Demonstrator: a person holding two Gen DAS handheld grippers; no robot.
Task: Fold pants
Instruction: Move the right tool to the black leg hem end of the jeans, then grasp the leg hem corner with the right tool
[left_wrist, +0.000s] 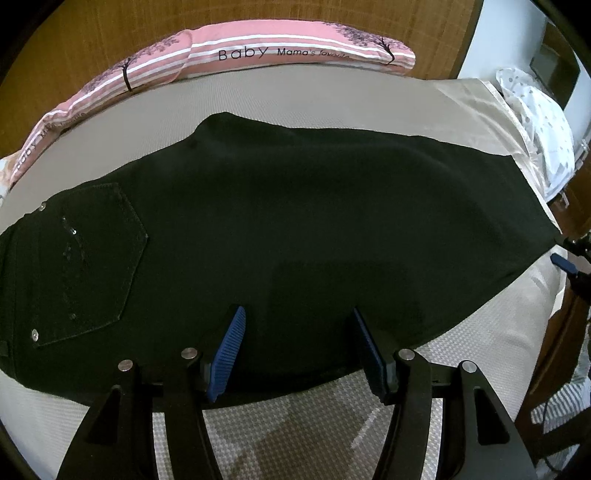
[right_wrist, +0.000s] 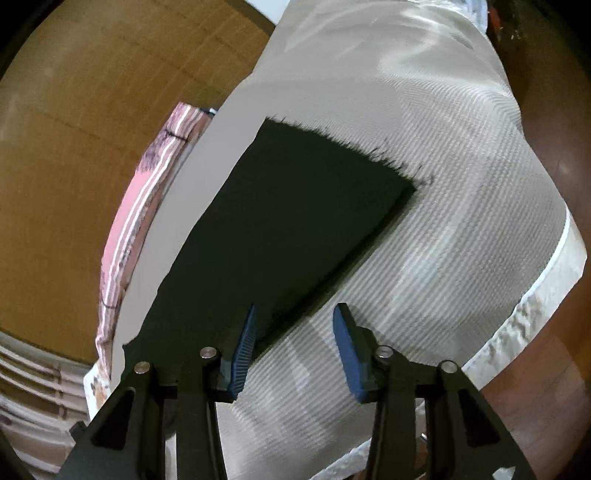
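Note:
Black pants (left_wrist: 277, 229) lie flat on the bed, folded lengthwise, back pocket (left_wrist: 92, 258) at the left and the leg ends toward the right. My left gripper (left_wrist: 299, 317) is open and empty, hovering over the pants' near edge around the thigh. In the right wrist view the frayed leg hem (right_wrist: 332, 147) of the pants (right_wrist: 280, 229) lies ahead. My right gripper (right_wrist: 295, 317) is open and empty above the leg's near edge, and it also shows at the right edge of the left wrist view (left_wrist: 569, 258).
The pants rest on a beige woven bed mat (left_wrist: 332, 103). A pink striped pillow (left_wrist: 258, 55) lies along the wooden headboard (left_wrist: 110, 33). A white dotted cloth (left_wrist: 539, 110) sits at the far right. The bed's edge (right_wrist: 554, 277) drops to a brown floor.

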